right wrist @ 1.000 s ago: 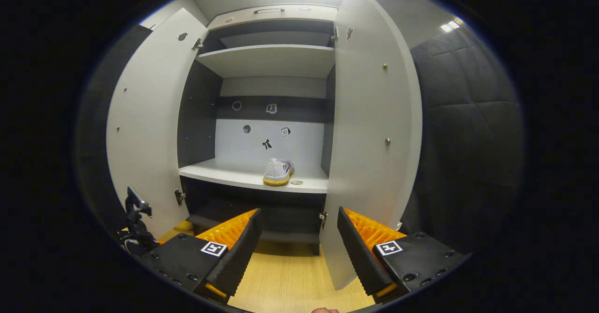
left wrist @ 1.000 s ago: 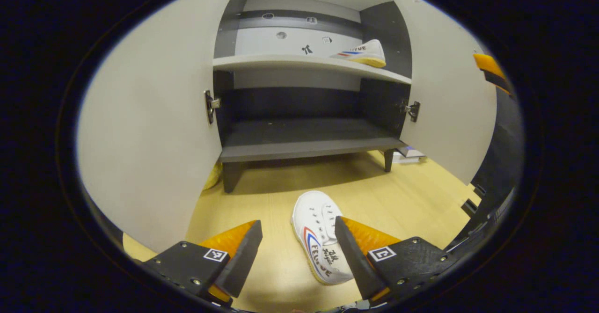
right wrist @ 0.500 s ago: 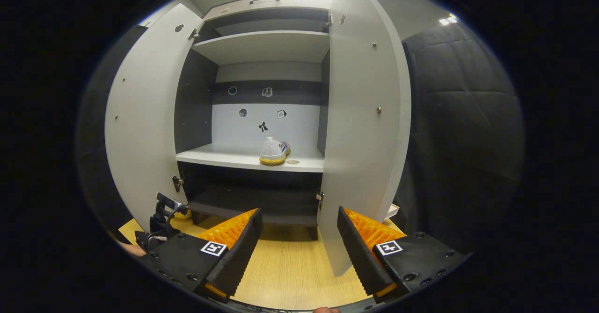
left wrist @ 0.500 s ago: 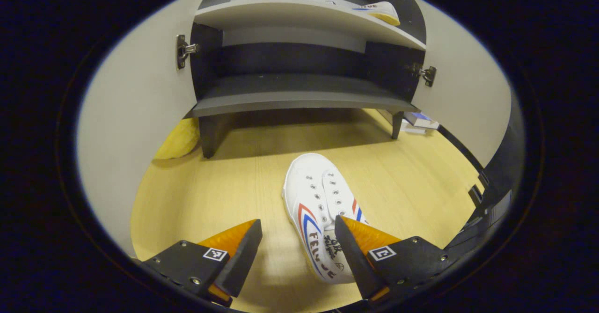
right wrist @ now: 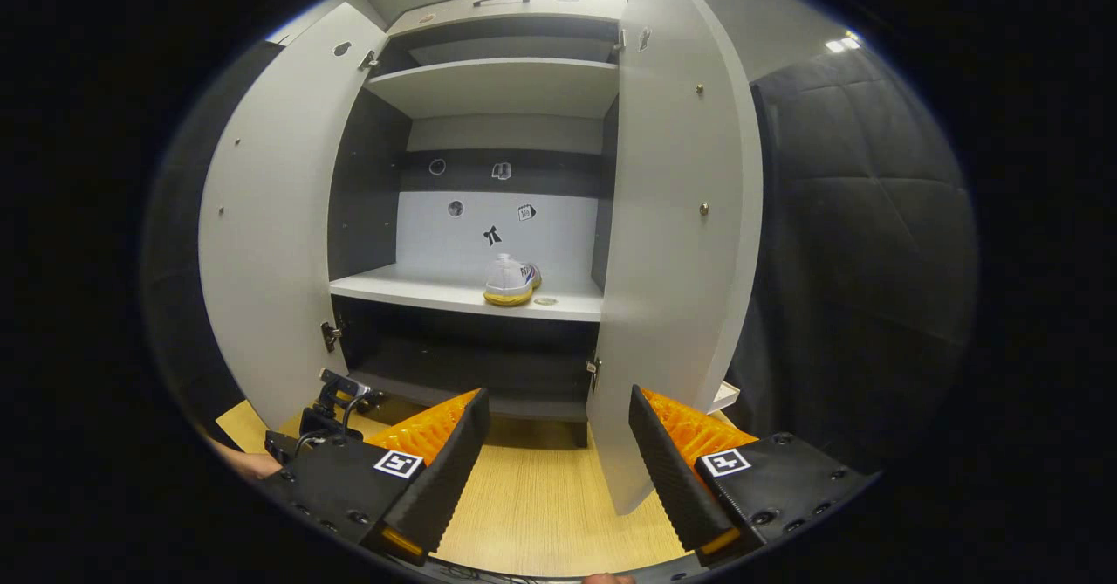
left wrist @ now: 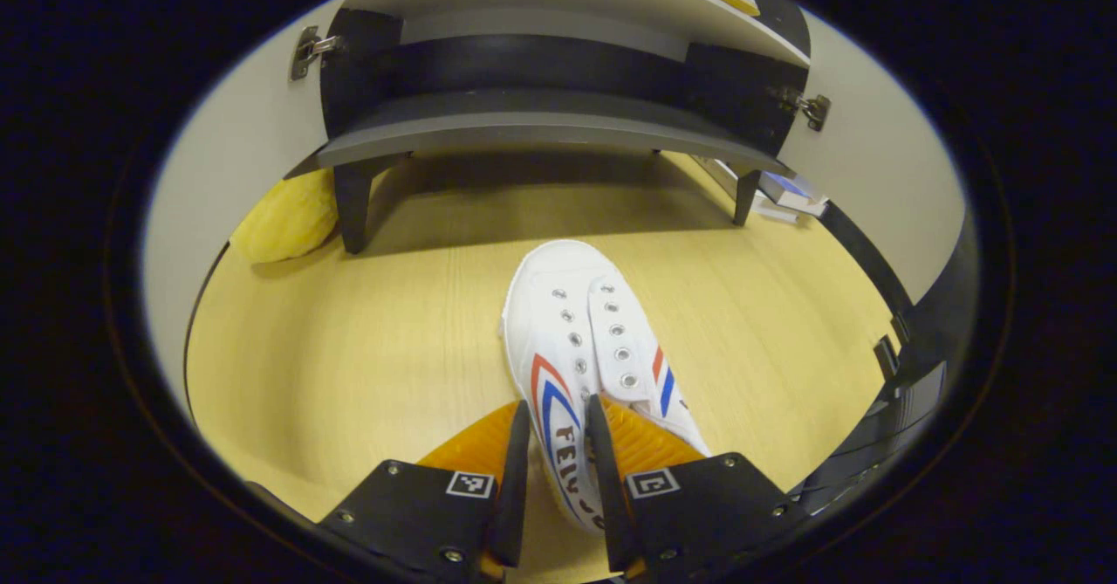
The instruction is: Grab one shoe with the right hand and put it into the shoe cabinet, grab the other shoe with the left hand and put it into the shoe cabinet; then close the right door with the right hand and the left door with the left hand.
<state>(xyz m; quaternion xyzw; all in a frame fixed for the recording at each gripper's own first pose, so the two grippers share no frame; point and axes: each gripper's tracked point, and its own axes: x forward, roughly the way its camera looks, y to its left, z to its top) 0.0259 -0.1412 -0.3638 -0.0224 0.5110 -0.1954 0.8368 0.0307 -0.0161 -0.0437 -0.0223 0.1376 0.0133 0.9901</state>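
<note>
Shoe [right wrist: 512, 280] on cabinet shelf [right wrist: 454, 292]; left tool [left wrist: 556, 457] pinching floor shoe [left wrist: 589, 366], right tool [right wrist: 554, 449] wide open, empty.

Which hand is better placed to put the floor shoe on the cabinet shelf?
Left. Its tongs are closed on the side wall of the shoe on the floor. The right tongs are open, empty and held back from the cabinet.

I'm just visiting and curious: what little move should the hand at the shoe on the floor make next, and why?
Probably lift. The left gripper looks closed on the side of the white shoe lying on the floor, while the other shoe already sits on the cabinet shelf, doors open.
</note>
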